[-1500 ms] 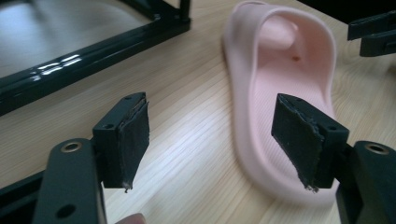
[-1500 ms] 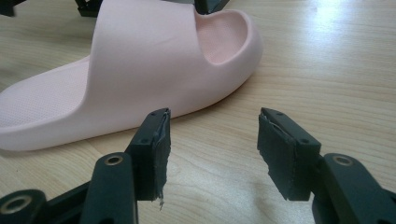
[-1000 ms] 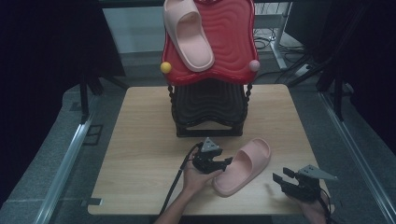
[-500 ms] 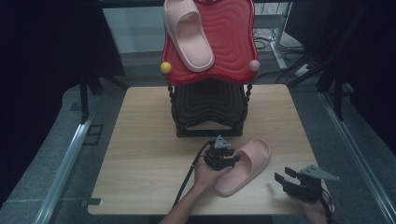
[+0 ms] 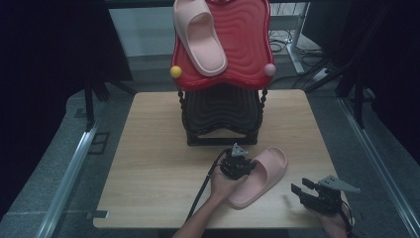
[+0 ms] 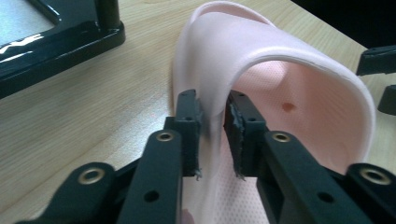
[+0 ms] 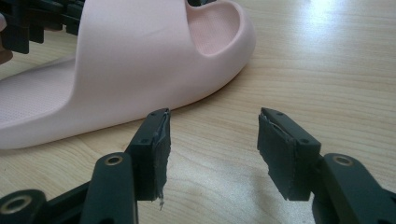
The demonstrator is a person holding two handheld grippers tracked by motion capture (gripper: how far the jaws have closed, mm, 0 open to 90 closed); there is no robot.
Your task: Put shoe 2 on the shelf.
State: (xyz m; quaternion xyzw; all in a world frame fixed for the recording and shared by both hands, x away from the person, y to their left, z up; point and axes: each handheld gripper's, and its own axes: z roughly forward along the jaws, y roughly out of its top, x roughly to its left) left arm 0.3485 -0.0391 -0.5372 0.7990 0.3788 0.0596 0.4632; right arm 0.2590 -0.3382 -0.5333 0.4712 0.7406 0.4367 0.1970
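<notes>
A pink slipper (image 5: pixel 265 173) lies on the wooden table (image 5: pixel 153 148), toe toward the back right. My left gripper (image 5: pixel 245 167) is at its strap. In the left gripper view the jaws have just been closing, and both pads pinch the strap's near edge (image 6: pixel 212 112) of the slipper (image 6: pixel 303 102). My right gripper (image 5: pixel 306 191) rests at the table's front right, jaws open and empty (image 7: pixel 212 144), a short way from the slipper's (image 7: pixel 130 60) toe side. A second pink slipper (image 5: pixel 198 34) lies on the red top shelf (image 5: pixel 245 49) of the rack.
The rack's black lower tiers (image 5: pixel 223 116) stand at the back middle of the table, just behind the slipper. A yellow knob (image 5: pixel 175 71) and a pink knob (image 5: pixel 269 69) mark the red shelf's front corners. The left gripper's cable (image 5: pixel 200 191) trails toward the front edge.
My left gripper has moved right up to the slipper's strap and its jaws have closed on it. The right gripper has stayed in place, still open.
</notes>
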